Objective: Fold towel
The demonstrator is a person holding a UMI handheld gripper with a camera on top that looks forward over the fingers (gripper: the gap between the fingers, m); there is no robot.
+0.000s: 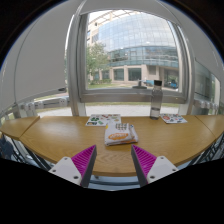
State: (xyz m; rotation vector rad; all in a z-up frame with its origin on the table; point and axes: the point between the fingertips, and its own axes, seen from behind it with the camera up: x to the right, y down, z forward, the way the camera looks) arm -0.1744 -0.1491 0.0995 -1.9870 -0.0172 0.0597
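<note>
A folded towel (121, 133) with a white and reddish pattern lies on the wooden table (70, 135), a little beyond my fingers and slightly right of the gap's middle. My gripper (113, 162) is held above the table's near edge. Its two fingers stand wide apart with the magenta pads (79, 159) facing each other. Nothing is between them.
Papers or booklets (102, 120) lie behind the towel, and another item (173, 119) lies at the far right of the table. A tall grey bottle (156, 101) stands at the back by the big window. More tables adjoin at both sides.
</note>
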